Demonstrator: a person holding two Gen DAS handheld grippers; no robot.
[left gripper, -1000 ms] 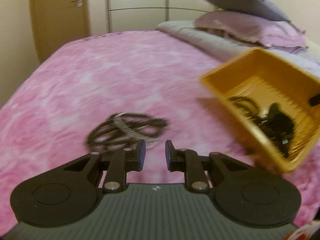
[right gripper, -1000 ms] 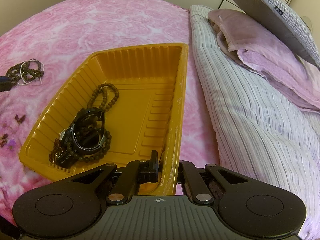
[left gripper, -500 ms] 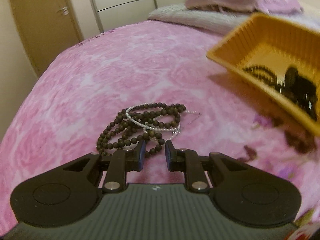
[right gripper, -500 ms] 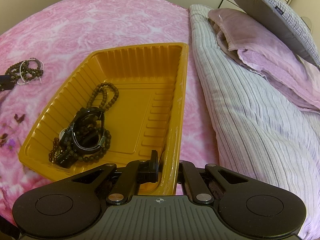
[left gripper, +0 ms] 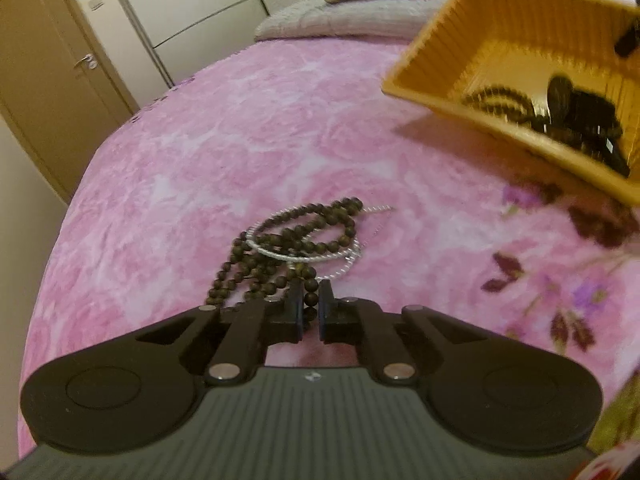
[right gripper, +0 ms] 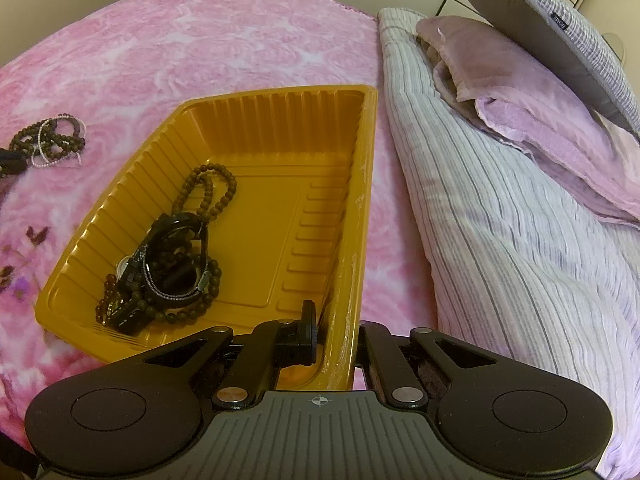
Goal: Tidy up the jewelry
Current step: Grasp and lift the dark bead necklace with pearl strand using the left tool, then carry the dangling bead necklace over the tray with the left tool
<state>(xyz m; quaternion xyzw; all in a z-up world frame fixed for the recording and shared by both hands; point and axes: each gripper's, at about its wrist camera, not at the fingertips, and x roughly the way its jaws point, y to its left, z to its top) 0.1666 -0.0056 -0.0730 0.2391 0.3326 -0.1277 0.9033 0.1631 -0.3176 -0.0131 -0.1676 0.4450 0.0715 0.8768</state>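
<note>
A tangle of dark bead strands (left gripper: 288, 248) with a silver chain (left gripper: 316, 254) lies on the pink bedspread. My left gripper (left gripper: 310, 304) has its jaws close together around the nearest beads of that tangle. The tangle also shows in the right wrist view (right gripper: 50, 142), far left. My right gripper (right gripper: 336, 324) is shut on the near right wall of the orange tray (right gripper: 360, 184) and holds it tilted off the bed. The tray (left gripper: 436, 68) holds a dark bead bracelet (right gripper: 208, 192) and a pile of black watches and beads (right gripper: 168, 272).
The pink bedspread (left gripper: 240, 128) spreads around the tangle. A striped pillow (right gripper: 500, 220), a folded purple towel (right gripper: 540, 120) and a grey cushion (right gripper: 560, 32) lie right of the tray. A door (left gripper: 44, 76) and wardrobe stand beyond the bed.
My left gripper has moved forward and down onto the bead tangle and its jaws have narrowed around the nearest beads. The right gripper and tray have stayed almost still.
</note>
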